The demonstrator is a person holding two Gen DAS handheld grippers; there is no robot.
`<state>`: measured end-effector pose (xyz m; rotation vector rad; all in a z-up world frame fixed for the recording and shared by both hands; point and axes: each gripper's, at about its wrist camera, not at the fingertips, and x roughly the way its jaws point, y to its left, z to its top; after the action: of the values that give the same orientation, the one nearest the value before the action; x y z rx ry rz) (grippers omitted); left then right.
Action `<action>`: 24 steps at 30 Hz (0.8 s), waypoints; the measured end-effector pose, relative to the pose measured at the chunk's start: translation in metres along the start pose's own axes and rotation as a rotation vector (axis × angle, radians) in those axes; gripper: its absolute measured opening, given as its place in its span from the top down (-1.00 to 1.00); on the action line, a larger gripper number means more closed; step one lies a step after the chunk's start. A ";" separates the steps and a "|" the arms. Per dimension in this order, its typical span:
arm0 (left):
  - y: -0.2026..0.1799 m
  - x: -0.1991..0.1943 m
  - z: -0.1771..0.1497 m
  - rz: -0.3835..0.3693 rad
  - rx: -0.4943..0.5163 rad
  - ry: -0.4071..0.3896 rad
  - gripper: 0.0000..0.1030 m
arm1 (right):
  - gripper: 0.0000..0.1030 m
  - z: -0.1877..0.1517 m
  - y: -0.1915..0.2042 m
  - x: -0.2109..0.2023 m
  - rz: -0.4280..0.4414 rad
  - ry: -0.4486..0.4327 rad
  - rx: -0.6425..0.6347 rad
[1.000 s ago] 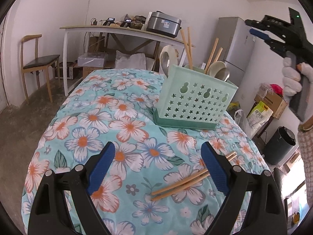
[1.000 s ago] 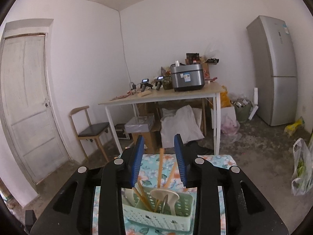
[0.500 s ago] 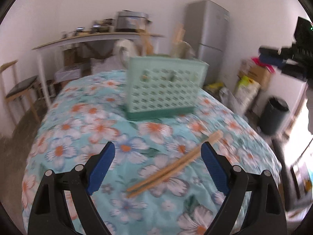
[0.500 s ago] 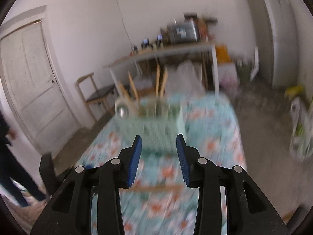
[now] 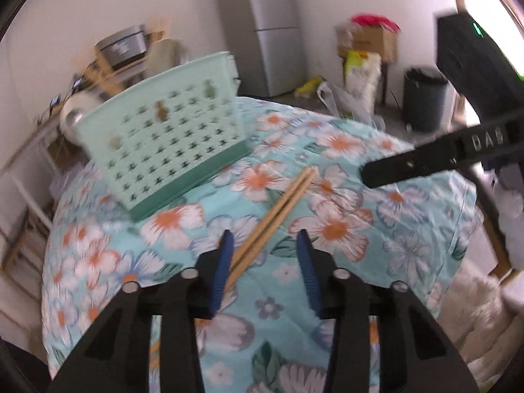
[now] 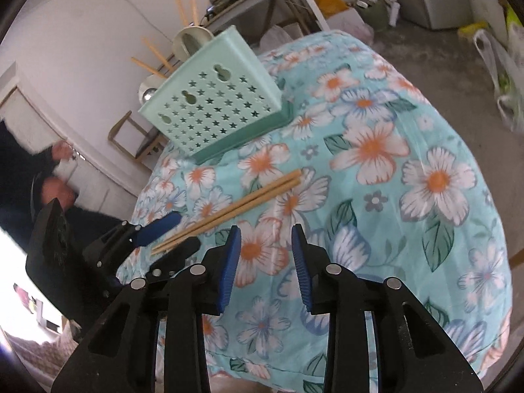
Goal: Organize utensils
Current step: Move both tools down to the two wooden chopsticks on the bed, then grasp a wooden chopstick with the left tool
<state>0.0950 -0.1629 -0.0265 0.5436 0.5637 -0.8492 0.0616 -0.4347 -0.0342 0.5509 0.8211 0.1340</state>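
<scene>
Chopsticks lie lengthwise toward the basket, near ends between the left gripper's parted jaws; right gripper, parted, empty, farther.

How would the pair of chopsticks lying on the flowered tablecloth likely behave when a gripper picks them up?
The chopsticks look like thin, straight wood, so probably stiff and light. They lie loose, side by side, so one may slip free or the two may scissor apart. The left gripper straddles only their near end, so the far end would probably droop.
</scene>
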 end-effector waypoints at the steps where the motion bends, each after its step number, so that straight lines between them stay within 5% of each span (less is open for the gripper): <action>1: -0.007 0.005 0.002 0.011 0.042 0.007 0.45 | 0.41 0.000 -0.001 0.001 0.005 -0.001 0.006; 10: -0.040 0.035 0.004 0.140 0.301 0.057 0.66 | 0.45 -0.004 -0.013 0.004 0.029 0.001 0.037; 24: -0.041 0.042 0.005 0.186 0.355 0.067 0.90 | 0.54 -0.008 -0.021 0.002 0.041 0.002 0.061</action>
<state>0.0858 -0.2111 -0.0589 0.9364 0.4162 -0.7591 0.0551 -0.4484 -0.0504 0.6257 0.8177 0.1472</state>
